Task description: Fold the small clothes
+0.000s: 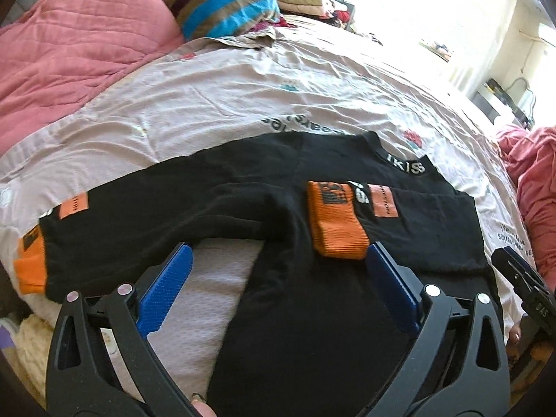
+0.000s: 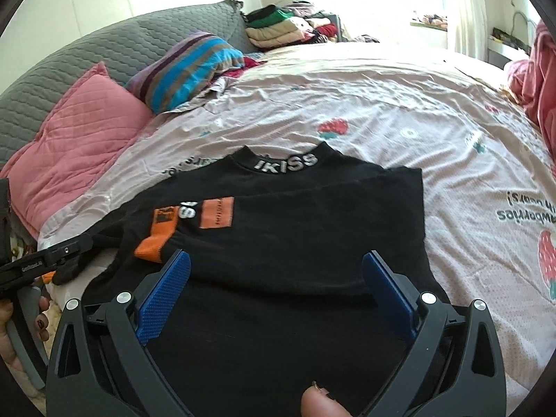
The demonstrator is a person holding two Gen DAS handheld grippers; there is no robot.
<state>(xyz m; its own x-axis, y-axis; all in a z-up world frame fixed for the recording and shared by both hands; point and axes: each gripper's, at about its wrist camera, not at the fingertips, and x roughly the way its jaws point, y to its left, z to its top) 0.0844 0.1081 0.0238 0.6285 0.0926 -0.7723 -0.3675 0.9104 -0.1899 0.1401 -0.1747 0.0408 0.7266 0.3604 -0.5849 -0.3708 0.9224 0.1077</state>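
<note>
A bed fills both views, spread with a wrinkled pale pink sheet (image 2: 365,104) printed with strawberries and upside-down lettering that partly reads "strawberries". Beyond the tongs to the left lie a pink quilted cushion (image 2: 80,135) and a pillow striped in blue, purple and tan (image 2: 187,69); farther back sits a pile of folded clothes (image 2: 278,31).

The black long-sleeved knit top with orange cuffs (image 2: 295,215) lies flat on the sheet, directly ahead of and partly beneath both tongs. Its collar, lettered "IKISS" in white (image 2: 285,166), points away from the tongs, so the body's long axis runs from them toward the far side of the bed. The right sleeve is folded across the chest, its orange cuff (image 1: 335,222) just ahead of the left tongs' right pad; an orange patch beside it carries small unreadable print. The other sleeve stretches out to the left, ending in an orange cuff (image 1: 31,264).

The left tongs (image 1: 278,260) stand released, blue pads wide apart, gripping nothing. The right tongs (image 2: 276,267) are likewise spread and empty above the black fabric.
</note>
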